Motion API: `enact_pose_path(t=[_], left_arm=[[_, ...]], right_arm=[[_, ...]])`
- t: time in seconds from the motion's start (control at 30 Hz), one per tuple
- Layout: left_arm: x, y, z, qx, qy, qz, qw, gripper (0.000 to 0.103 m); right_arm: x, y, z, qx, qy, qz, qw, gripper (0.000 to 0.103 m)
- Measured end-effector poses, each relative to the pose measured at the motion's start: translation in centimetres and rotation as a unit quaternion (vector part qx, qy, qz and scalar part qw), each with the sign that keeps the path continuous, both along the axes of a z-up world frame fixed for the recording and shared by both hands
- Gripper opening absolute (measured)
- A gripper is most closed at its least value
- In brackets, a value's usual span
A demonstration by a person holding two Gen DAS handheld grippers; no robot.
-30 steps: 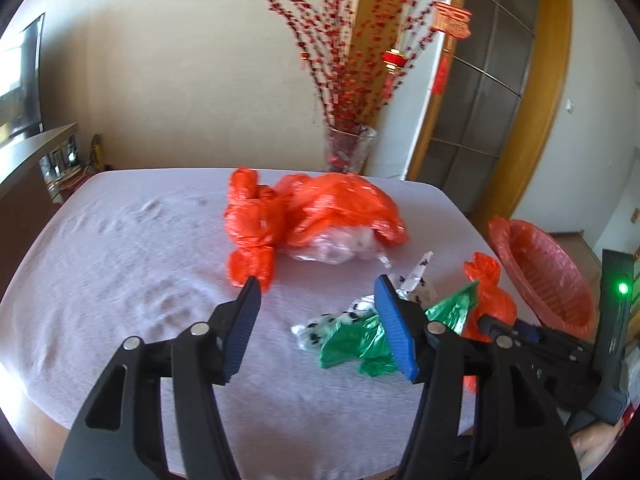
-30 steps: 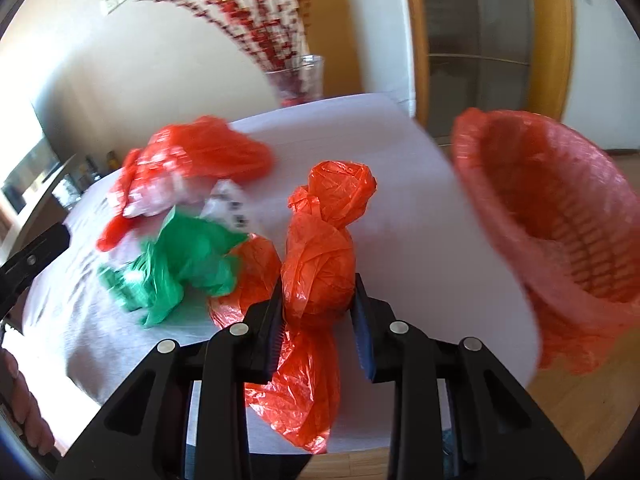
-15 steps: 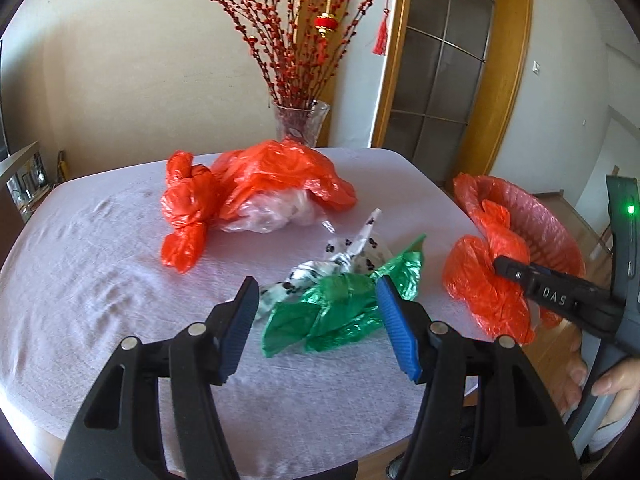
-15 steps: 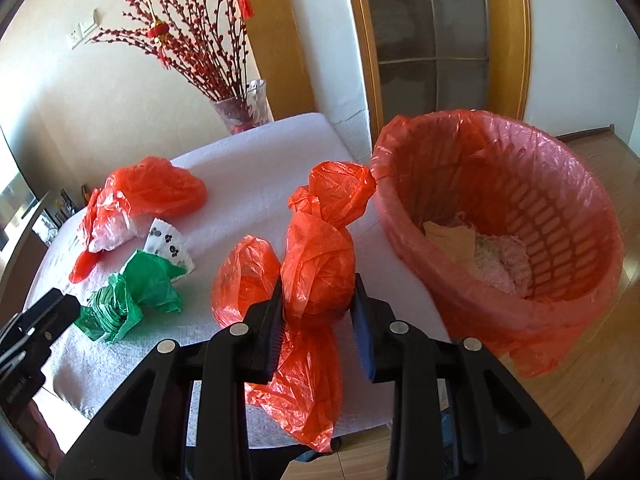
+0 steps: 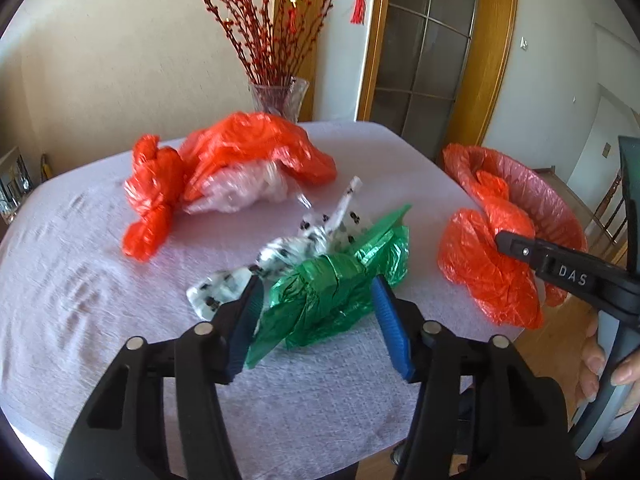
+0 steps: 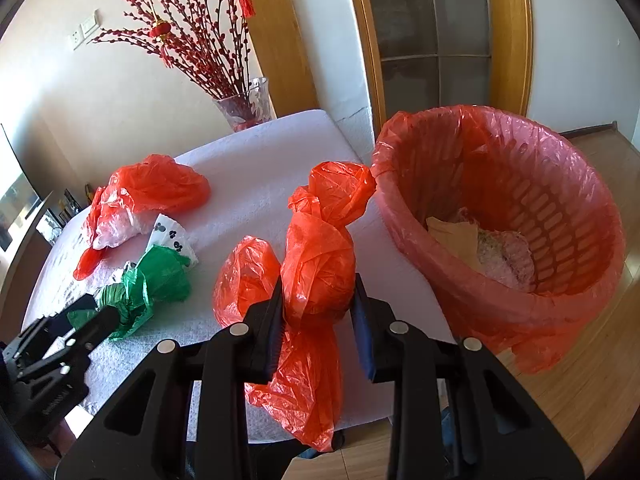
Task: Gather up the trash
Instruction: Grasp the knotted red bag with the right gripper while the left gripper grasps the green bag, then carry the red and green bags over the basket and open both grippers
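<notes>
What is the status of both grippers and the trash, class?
Right gripper shut on crumpled orange plastic bag, beside lined red basket. Left gripper open around crumpled green plastic bag. Nothing blocking.

Glass vase of red branches beside wooden door.

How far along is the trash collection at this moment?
Done: paper scraps already lie in the bin. In hand: the right hand-held gripper clamps an orange bag beside it. Left: green bag between the open left hand-held gripper, spotted wrapper, orange bag pile.
</notes>
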State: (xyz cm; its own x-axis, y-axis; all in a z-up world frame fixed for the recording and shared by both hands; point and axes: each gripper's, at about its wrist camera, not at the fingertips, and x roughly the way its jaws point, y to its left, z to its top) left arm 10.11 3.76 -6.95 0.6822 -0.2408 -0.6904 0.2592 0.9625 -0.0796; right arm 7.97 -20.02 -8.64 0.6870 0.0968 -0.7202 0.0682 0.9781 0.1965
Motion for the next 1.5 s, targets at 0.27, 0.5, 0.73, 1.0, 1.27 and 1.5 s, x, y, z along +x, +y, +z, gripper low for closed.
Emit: enact_pose_path(t=[0.27,0.5,0.73,1.0,1.27,1.5], left_arm=[[0.5,-1.4,-1.1,-0.005,0.025,-0.017,0.9995,0.040],[0.8,-3.1,-1.3,-0.006,0.029,-0.026,0.9992,0.034],[1.2,-3.9,-1.4,-0.009,0.029,-0.025,0.9992,0.018],[1.3,-4.2,-1.0,-0.022,0.025,-0.020,0.9992,0.015],[1.2,-5.4,0.7,-0.036,0.004,-0.029,0.9989,0.015],[2.0,-7.1,2.6,-0.044,-0.018,-0.040,0.9980,0.015]], right_arm=[[0.0,-0.1,-0.2,0.005,0.003,-0.004,1.000,0.031],[-0.3,-0.4,0.1,0.005,-0.002,-0.005,1.000,0.031],[-1.2,-0.8,1.1,-0.002,-0.020,-0.011,1.000,0.031],[-2.3,-2.4,2.0,-0.001,-0.033,-0.024,0.999,0.031],[-3.1,-4.0,3.0,0.003,-0.046,-0.040,0.998,0.031],[-3.7,-5.3,3.9,-0.002,-0.058,-0.055,0.997,0.031]])
